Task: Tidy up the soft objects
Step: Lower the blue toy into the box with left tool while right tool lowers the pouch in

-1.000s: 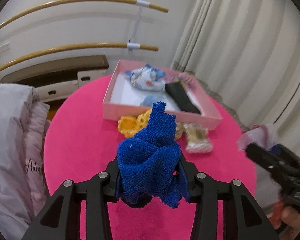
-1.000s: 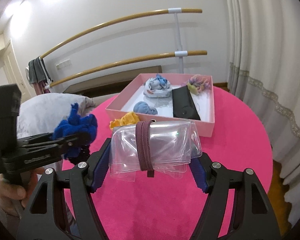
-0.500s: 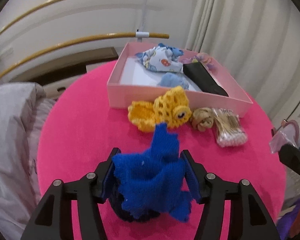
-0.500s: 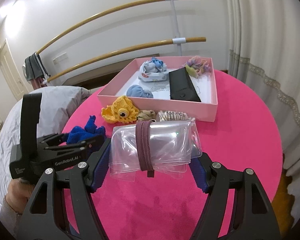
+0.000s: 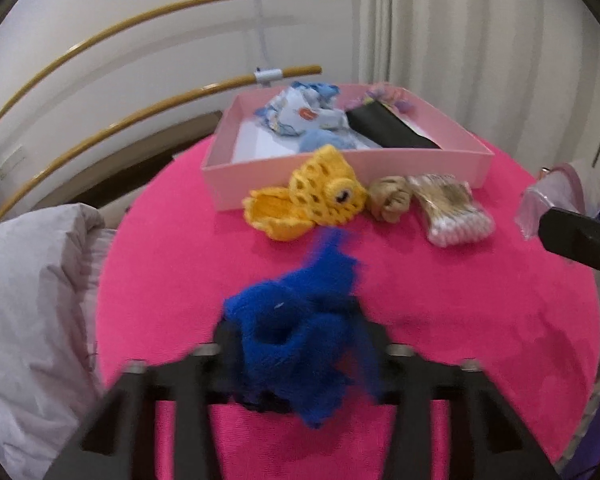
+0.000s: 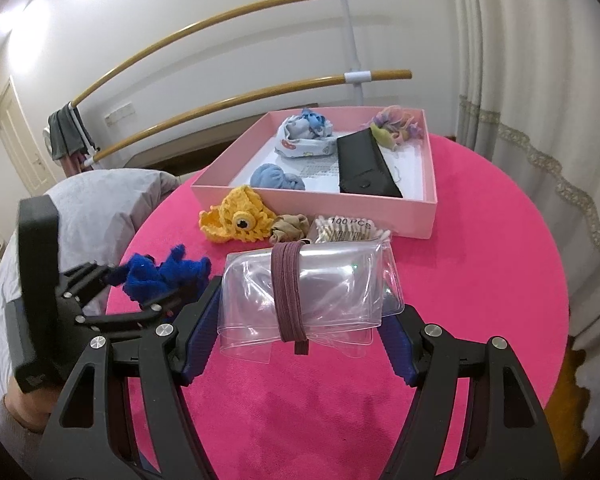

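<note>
My left gripper (image 5: pixel 300 344) is shut on a blue fuzzy cloth (image 5: pixel 300 320) low over the pink table (image 5: pixel 460 300); both also show in the right wrist view (image 6: pixel 164 276). My right gripper (image 6: pixel 300 320) is shut on a clear plastic pouch (image 6: pixel 312 292) wrapped with a maroon band. A pink box (image 6: pixel 320 200) at the far side holds a patterned cloth (image 6: pixel 304 136), a blue cloth ball (image 6: pixel 276 176), a black case (image 6: pixel 364 164) and a pastel scrunchie (image 6: pixel 396 124). In front of the box lie a yellow crochet toy (image 6: pixel 236 220), a tan scrunchie (image 6: pixel 290 226) and a pack of cotton swabs (image 6: pixel 352 228).
A grey-white quilt (image 5: pixel 28 300) lies off the table's left edge. Two wooden barre rails (image 6: pixel 260 92) run along the wall behind. Curtains (image 6: pixel 540 80) hang at the right. The right gripper's body (image 5: pixel 580 240) enters the left wrist view at the right.
My left gripper has dropped lower and tilted down over the table with the blue cloth. The right gripper has also lowered and moved slightly forward with the pouch.
</note>
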Tool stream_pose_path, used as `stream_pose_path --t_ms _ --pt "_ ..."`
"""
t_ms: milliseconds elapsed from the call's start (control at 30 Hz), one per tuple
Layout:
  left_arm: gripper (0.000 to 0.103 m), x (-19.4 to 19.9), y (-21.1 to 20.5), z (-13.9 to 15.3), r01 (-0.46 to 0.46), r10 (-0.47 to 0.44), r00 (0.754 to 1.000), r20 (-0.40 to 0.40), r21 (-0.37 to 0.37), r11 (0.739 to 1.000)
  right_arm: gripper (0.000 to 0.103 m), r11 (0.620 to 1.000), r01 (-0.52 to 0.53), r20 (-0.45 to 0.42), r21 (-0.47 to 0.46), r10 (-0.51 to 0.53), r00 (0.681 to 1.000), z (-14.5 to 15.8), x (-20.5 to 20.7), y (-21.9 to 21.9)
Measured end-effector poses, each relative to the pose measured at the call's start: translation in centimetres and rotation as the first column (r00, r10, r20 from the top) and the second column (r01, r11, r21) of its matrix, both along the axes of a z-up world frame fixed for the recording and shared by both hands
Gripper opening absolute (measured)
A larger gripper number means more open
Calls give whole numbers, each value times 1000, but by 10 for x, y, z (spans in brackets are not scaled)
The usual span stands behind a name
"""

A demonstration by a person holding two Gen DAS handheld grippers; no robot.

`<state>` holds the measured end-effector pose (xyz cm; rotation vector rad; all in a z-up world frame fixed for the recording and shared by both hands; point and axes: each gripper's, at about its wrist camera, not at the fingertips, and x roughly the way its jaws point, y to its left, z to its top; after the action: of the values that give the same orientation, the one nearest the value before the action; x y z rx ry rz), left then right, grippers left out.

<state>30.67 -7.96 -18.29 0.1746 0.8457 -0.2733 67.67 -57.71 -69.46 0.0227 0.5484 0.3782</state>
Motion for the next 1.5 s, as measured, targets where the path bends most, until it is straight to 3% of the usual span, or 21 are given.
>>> stream_pose_path --t_ms 100,400,800,1167,1500 --pt "29 -2 3 8 13 -13 1000 0 -35 999 68 1000 -3 2 -2 3 1000 0 -2 1" --pt "29 -13 23 54 6 4 997 71 -136 991 68 1000 4 20 2 -4 1000 6 -5 -2" --pt "30 -13 31 93 -7 26 993 117 -154 988 68 1000 -13 76 -13 14 997 36 -3 5" --pt "31 37 14 112 -37 58 990 131 -155 987 68 999 -23 124 -25 26 992 83 43 15" --pt "31 123 5 120 -74 93 990 109 -169 983 69 999 -33 68 -20 34 997 105 121 26"
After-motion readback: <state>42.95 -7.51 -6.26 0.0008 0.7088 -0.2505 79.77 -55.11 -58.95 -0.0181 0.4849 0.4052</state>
